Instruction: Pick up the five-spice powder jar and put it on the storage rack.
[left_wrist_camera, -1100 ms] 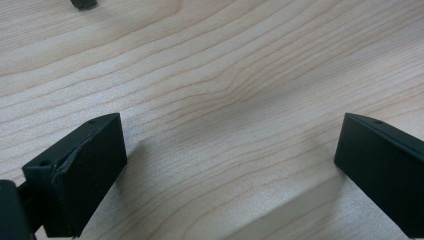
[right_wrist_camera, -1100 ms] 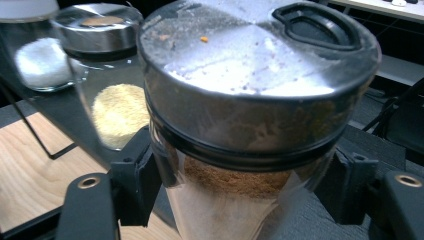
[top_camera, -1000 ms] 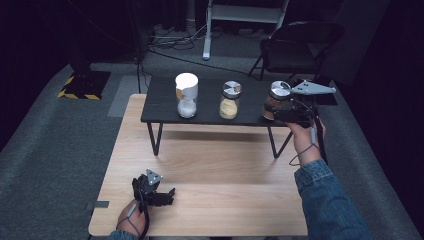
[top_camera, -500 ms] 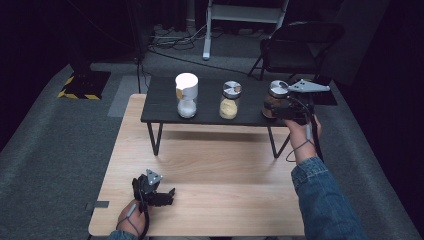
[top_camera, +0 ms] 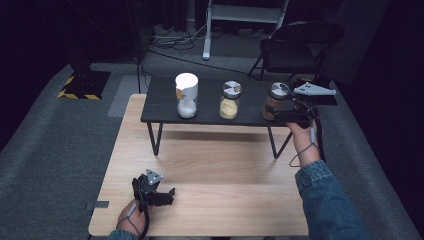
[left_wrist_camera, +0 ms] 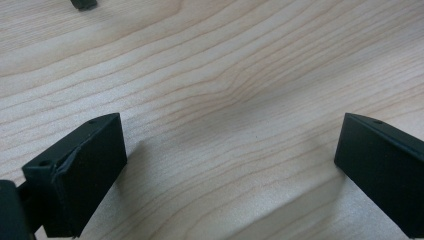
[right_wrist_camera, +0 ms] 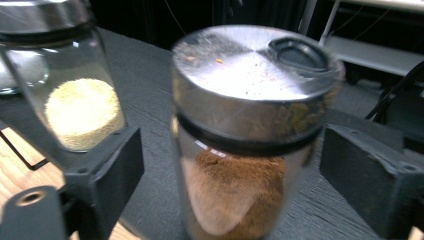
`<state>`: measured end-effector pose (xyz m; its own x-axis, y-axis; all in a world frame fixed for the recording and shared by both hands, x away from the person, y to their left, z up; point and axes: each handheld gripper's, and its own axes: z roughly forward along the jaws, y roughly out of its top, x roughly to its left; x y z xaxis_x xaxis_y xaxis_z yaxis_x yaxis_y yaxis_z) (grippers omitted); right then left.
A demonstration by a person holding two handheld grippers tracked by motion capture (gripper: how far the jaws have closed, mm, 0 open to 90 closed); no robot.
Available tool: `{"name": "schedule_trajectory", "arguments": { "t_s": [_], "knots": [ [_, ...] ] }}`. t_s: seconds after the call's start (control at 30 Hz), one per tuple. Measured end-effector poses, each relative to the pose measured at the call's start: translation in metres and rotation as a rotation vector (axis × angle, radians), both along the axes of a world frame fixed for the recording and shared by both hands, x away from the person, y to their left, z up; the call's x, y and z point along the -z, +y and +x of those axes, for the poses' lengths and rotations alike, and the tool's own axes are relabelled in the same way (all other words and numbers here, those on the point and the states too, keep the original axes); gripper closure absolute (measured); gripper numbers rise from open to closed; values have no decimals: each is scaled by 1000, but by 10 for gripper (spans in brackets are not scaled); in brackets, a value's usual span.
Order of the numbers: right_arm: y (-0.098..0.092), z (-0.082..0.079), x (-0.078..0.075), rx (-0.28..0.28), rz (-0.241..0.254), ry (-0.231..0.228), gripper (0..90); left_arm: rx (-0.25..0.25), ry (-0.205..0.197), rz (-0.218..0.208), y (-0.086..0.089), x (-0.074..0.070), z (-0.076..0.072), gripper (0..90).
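The right hand-held gripper point(top_camera: 272, 111) is released: its jaws have just been opening and now stand clear on either side of the brown-powder jar point(right_wrist_camera: 250, 145), which sits between them untouched at the right end of the low black desk point(top_camera: 160, 107). No label or writing can be read on the jar; its metal lid point(right_wrist_camera: 252, 75) is plain. The right forearm reaches forward, wrist level. The left hand-held gripper point(top_camera: 167, 195) rests released on the wooden desk point(top_camera: 225, 165), jaws apart over bare wood.
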<state>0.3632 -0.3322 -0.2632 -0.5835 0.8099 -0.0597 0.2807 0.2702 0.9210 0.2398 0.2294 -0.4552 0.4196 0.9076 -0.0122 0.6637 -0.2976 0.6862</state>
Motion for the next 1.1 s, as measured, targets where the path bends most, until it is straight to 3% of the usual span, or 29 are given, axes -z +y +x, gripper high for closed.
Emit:
{"name": "schedule_trajectory", "arguments": {
  "t_s": [0.17, 0.4, 0.6, 0.9, 1.1],
  "knots": [
    [-12, -18, -4, 21, -4, -25, 79, 1, 0, 0, 0, 0, 0, 2],
    [-32, -36, 2, 39, 19, -23, 73, 3, -1, 0, 1, 0, -2, 2],
    [-43, -51, 14, 29, 15, -10, 73, 5, -3, 1, 1, 0, -2, 2],
    [-50, -69, 32, -5, -37, -7, 73, 3, -3, 3, 1, 0, -1, 2],
    [-49, -81, 52, -33, -69, 31, 73, 3, -3, 2, 1, 0, -1, 2]
  ]
}}
